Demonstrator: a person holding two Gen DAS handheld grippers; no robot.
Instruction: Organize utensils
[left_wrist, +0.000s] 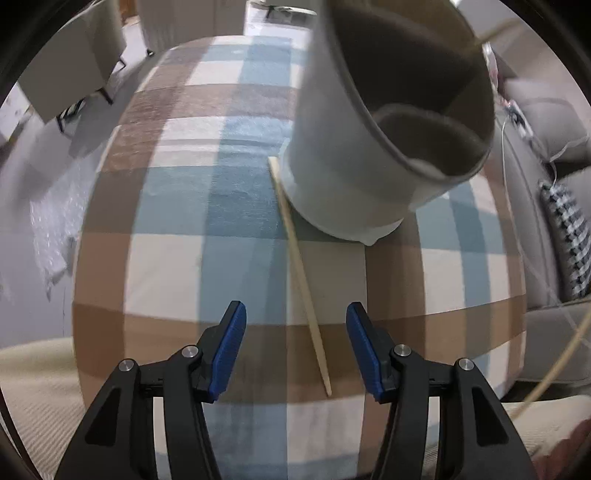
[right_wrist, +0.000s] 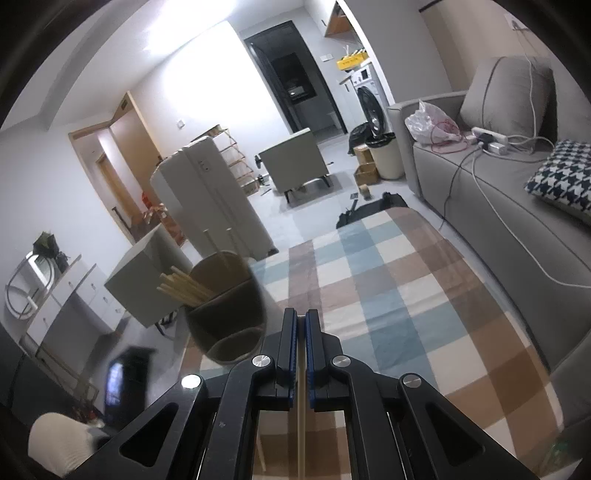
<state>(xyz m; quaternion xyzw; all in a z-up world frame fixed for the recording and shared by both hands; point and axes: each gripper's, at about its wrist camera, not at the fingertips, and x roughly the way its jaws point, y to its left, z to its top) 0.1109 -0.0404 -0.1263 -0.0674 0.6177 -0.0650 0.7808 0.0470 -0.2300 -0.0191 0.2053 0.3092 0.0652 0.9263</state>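
A white utensil holder (left_wrist: 354, 155) with a brown divided inside stands on the checked tablecloth (left_wrist: 207, 206) in the left wrist view. A wooden chopstick (left_wrist: 301, 277) lies on the cloth beside its base and runs toward me. My left gripper (left_wrist: 295, 325) is open just above the near end of that chopstick, a blue pad on each side. In the right wrist view the holder (right_wrist: 225, 317) sits at lower left with several chopsticks (right_wrist: 184, 288) standing in it. My right gripper (right_wrist: 300, 339) is shut on a thin wooden chopstick (right_wrist: 301, 413) that runs back below the jaws.
A grey sofa (right_wrist: 491, 192) with a houndstooth cushion (right_wrist: 561, 181) and cables runs along the right of the table. A white cabinet (right_wrist: 210, 192) and a grey chair (right_wrist: 295, 162) stand on the floor beyond. The table's left edge (left_wrist: 79, 258) drops to the floor.
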